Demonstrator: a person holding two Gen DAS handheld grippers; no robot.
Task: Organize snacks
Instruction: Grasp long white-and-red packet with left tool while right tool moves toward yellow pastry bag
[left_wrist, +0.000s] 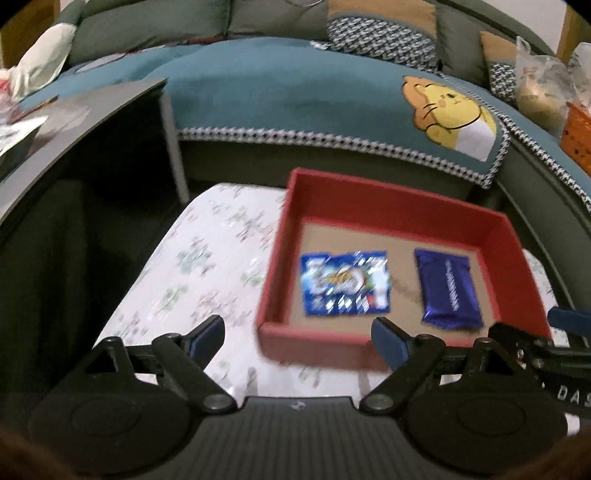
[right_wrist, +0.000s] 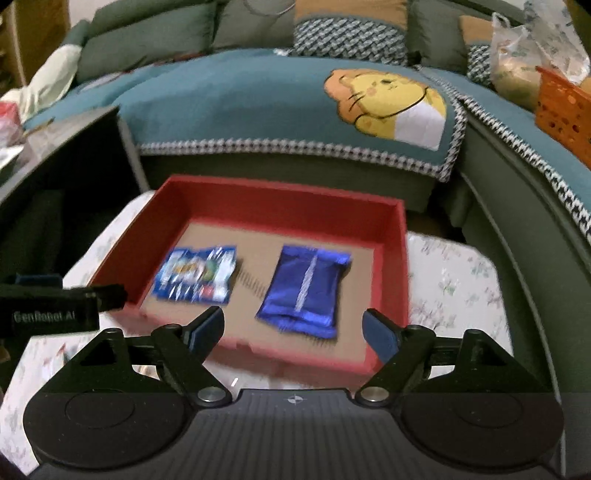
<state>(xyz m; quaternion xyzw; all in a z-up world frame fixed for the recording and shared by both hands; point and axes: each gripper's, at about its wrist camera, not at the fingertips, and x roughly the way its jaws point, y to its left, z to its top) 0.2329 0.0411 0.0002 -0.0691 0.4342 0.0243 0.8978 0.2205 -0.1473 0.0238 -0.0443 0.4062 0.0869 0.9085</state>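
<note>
- At the far left, a dark side table (left_wrist: 85, 110) is standing beside the sofa, with blurred papers lying on its top.
- The left claw (left_wrist: 297, 334) is hovering with its jaws spread wide apart and nothing between them, over the flower-patterned cloth of the bench (left_wrist: 207, 266) and the near wall of the box.
- The red box (left_wrist: 399, 199) is sitting on the bench, open at the top, with a brown cardboard floor.
- Inside the box, toward its left side, a blue and white snack packet (left_wrist: 345, 282) is lying flat.
- To the right of it, apart from it and also flat on the box floor, a dark blue snack packet (left_wrist: 448, 291) is lying with its long side running away from the camera.
- The right claw (right_wrist: 293, 330) is hanging over the near edge of the box, jaws standing wide apart and gripping nothing; the dark blue snack packet (right_wrist: 306, 288) is showing just beyond the gap between them, untouched.
- In the right wrist view, the left claw's body is poking in at the left edge, beside the box's left wall.
- Behind the bench, a green sofa (right_wrist: 258, 166) is wearing a teal cover (right_wrist: 236, 107) with a yellow cartoon animal (right_wrist: 391, 107) on it.
- At the far right, an orange basket (right_wrist: 565, 107) and a clear plastic bag (right_wrist: 517, 66) are resting on the sofa.
</note>
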